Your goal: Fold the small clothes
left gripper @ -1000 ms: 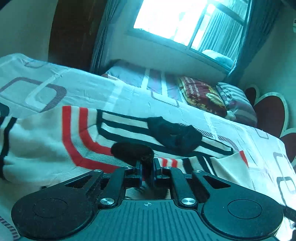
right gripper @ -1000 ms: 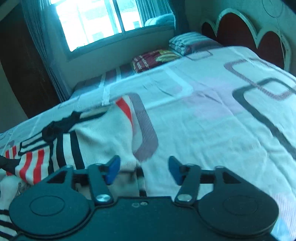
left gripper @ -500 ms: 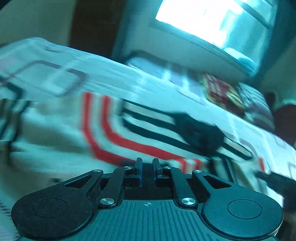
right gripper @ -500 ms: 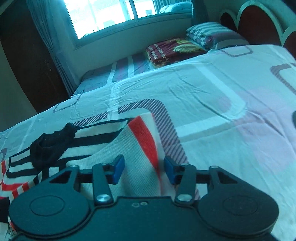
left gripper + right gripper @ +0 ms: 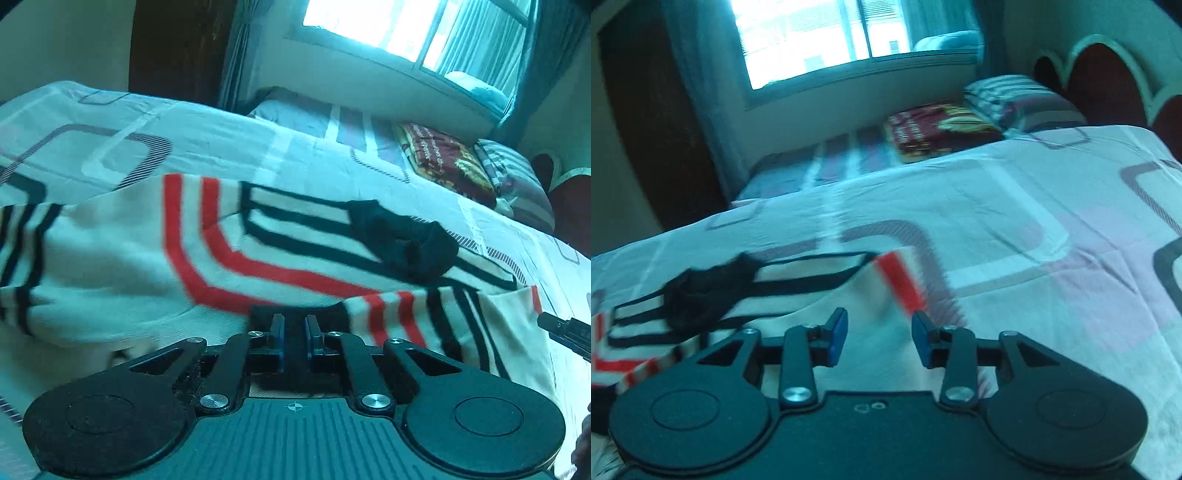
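A cream cloth with red and black stripes [image 5: 129, 258] lies spread on the bed. On it, farther off, rests a crumpled small black garment [image 5: 402, 240], seen at the left in the right wrist view as the black garment [image 5: 701, 295]. My left gripper [image 5: 294, 325] is shut on a piece of dark fabric [image 5: 266, 314] at the cloth's near edge. My right gripper [image 5: 879, 332] hovers over the striped cloth's [image 5: 864, 295] cream corner beside a red stripe. Its jaws are opening, and the blue pads [image 5: 836, 334] stand apart with nothing pinched between them.
The bed sheet [image 5: 1015, 221] with rounded grey and pink shapes stretches to the right. Folded blankets and a striped pillow [image 5: 1015, 96] lie near the headboard [image 5: 1108, 85]. A window [image 5: 831, 37] and curtains stand behind. The other gripper's tip [image 5: 565, 332] shows at the right edge.
My right gripper has slid left from the cloth's right edge onto its cream corner, and its jaws are narrower than a second ago. The left gripper's dark fabric now shows less above the fingers.
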The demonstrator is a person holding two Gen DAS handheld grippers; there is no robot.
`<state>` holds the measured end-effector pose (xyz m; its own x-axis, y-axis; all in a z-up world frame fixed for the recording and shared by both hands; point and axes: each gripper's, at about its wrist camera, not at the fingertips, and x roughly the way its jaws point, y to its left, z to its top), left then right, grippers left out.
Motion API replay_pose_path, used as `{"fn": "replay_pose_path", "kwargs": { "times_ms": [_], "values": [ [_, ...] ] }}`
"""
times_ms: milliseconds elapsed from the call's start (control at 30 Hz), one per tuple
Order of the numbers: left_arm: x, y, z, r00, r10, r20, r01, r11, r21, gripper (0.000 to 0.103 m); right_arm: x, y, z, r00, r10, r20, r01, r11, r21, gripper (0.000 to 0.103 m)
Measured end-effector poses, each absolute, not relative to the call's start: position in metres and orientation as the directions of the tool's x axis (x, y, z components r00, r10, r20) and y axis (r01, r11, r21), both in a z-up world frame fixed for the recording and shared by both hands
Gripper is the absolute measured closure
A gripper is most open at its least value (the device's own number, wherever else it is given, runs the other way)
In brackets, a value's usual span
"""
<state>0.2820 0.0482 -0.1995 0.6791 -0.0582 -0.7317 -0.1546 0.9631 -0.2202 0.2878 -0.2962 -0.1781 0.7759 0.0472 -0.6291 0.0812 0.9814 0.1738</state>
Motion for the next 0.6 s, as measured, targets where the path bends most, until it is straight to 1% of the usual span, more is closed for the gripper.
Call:
{"fn": "replay_pose_path", "kwargs": {
  "times_ms": [33,100,133,167,200,233,267,300,367,433,533,600],
  "values": [
    [0.278,0.055,-0.199,0.673,-0.056,-0.738,-0.16,0.963,-0.218,0.094,0.281,-0.286,-0.176,0.776,0.065,-0.628,0.054,0.984,0.168,0.058],
    [0.267,0.067,-0.198,0.665,-0.046,-0.746,-0.167,0.964,-0.208,0.093,0.266,-0.26,-0.173,0.772,0.102,-0.627,-0.015,0.99,0.142,0.05],
    [0.263,0.074,-0.199,0.656,-0.038,-0.754,-0.174,0.964,-0.2,0.08,0.259,-0.248,-0.172,0.768,0.122,-0.629,-0.045,0.989,0.138,0.049],
    [0.257,0.082,-0.199,0.647,-0.035,-0.762,-0.182,0.963,-0.199,0.063,0.253,-0.236,-0.171,0.76,0.147,-0.634,-0.076,0.987,0.138,0.046],
    [0.251,0.091,-0.2,0.642,-0.021,-0.766,-0.205,0.958,-0.198,0.015,0.248,-0.225,-0.171,0.753,0.17,-0.635,-0.102,0.984,0.143,0.045],
    [0.24,0.101,-0.198,0.656,0.015,-0.754,-0.245,0.95,-0.195,0.0,0.244,-0.213,-0.17,0.748,0.191,-0.635,-0.122,0.981,0.151,0.045],
    [0.227,0.111,-0.196,0.692,0.057,-0.719,-0.28,0.94,-0.194,0.0,0.24,-0.201,-0.168,0.741,0.209,-0.638,-0.139,0.977,0.159,0.045],
    [0.217,0.123,-0.194,0.713,0.073,-0.697,-0.292,0.935,-0.2,0.0,0.237,-0.188,-0.168,0.734,0.23,-0.639,-0.161,0.973,0.165,0.045],
    [0.211,0.147,-0.196,0.693,0.067,-0.718,-0.317,0.923,-0.219,0.0,0.234,-0.163,-0.168,0.726,0.251,-0.64,-0.192,0.968,0.161,0.045],
    [0.204,0.177,-0.202,0.673,0.063,-0.737,-0.374,0.889,-0.264,0.0,0.233,-0.139,-0.17,0.713,0.279,-0.643,-0.224,0.96,0.168,0.045],
    [0.189,0.22,-0.212,0.675,0.059,-0.736,-0.449,0.824,-0.346,0.0,0.235,-0.104,-0.171,0.699,0.311,-0.644,-0.253,0.95,0.185,0.046],
    [0.18,0.245,-0.218,0.677,0.063,-0.733,-0.482,0.791,-0.377,0.0,0.234,-0.083,-0.17,0.69,0.337,-0.64,-0.274,0.941,0.199,0.046]
  ]
}}
